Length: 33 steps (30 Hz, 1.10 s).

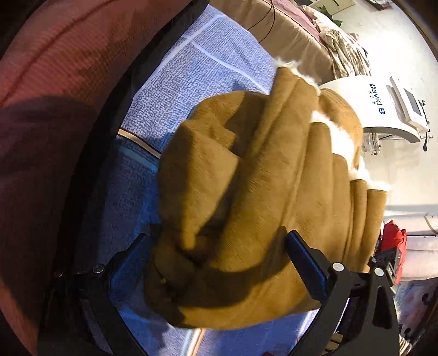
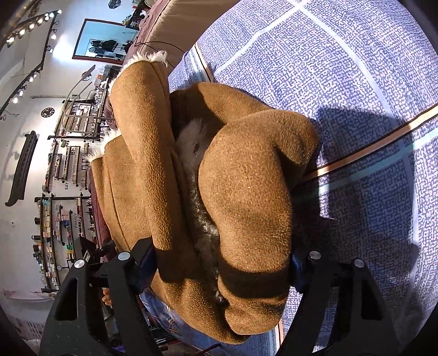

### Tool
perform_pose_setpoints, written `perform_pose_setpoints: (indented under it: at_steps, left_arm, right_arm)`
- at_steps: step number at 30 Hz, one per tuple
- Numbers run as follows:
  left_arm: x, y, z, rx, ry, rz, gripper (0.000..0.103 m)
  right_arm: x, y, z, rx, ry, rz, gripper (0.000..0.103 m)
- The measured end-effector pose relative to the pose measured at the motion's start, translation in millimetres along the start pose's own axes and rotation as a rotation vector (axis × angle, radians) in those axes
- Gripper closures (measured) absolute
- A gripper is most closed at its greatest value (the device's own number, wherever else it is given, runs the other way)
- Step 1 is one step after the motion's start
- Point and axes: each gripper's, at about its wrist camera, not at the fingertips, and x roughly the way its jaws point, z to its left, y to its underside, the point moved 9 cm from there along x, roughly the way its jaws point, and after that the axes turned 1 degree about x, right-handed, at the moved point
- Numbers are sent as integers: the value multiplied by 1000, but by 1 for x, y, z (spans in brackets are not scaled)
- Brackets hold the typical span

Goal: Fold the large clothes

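One thick tan suede coat with white fleece lining [image 1: 246, 175] is seen, already bundled into several layers above the blue-and-white patterned bedspread [image 1: 213, 63]. At six o'clock in the left view, the left gripper [image 1: 219, 254] is clamped on a wide wad of it. The right gripper [image 2: 221, 263] likewise pinches the bunched coat. Setting down and squaring appear to remain.

Shop; wall shelves [image 2: 58, 219] of goods; track lights [image 2: 30, 26].
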Motion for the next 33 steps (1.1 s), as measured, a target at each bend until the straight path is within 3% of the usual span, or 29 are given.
perform_pose_setpoints:
  at_steps: [2,8,22,28,33]
  left_arm:
    - [8,-4,5,-53,54,16,5]
    - [24,-16,1,-4,82,33,5]
    - [29,-27,-8,-43,76,25,8]
    - [16,-22,-20,-42,66,-17,31]
    - [-5,-17,-27,-37,65,-45,53]
  right_arm:
    - [0,-2,2,6,8,-1,28]
    - [-4,3,4,15,31,-2,28]
    - [0,2,4,36,43,8,24]
    - [-3,7,3,34,58,-11,24]
    - [-13,12,12,14,92,-43,31]
